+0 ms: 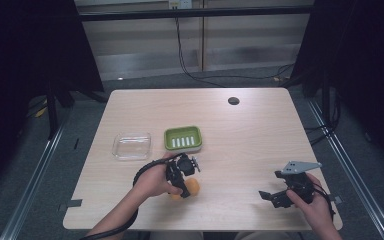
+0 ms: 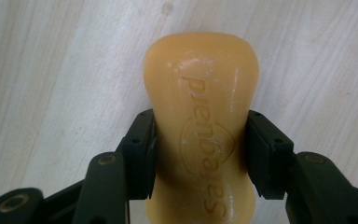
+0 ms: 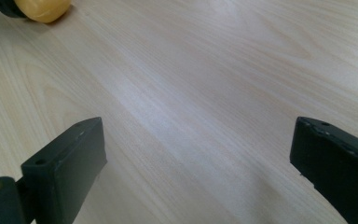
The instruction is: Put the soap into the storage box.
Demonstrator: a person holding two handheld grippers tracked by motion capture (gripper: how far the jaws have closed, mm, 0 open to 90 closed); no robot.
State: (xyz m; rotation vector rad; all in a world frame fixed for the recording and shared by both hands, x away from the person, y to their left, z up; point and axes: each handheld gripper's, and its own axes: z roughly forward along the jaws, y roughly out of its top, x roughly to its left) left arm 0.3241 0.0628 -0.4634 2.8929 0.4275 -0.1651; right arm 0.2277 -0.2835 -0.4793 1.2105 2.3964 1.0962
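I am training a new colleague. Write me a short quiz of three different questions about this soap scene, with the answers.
1. True or false: the left tool is shut on the orange soap bar.
2. Which container stands nearer to the soap: A) the green soap dish or B) the clear tray?
3. Fill in: the right tool has its jaws ____ over the bare wooden table.

Key: 1. True, both pads press the bar's narrow waist. 2. A. 3. Open, with nothing between them.
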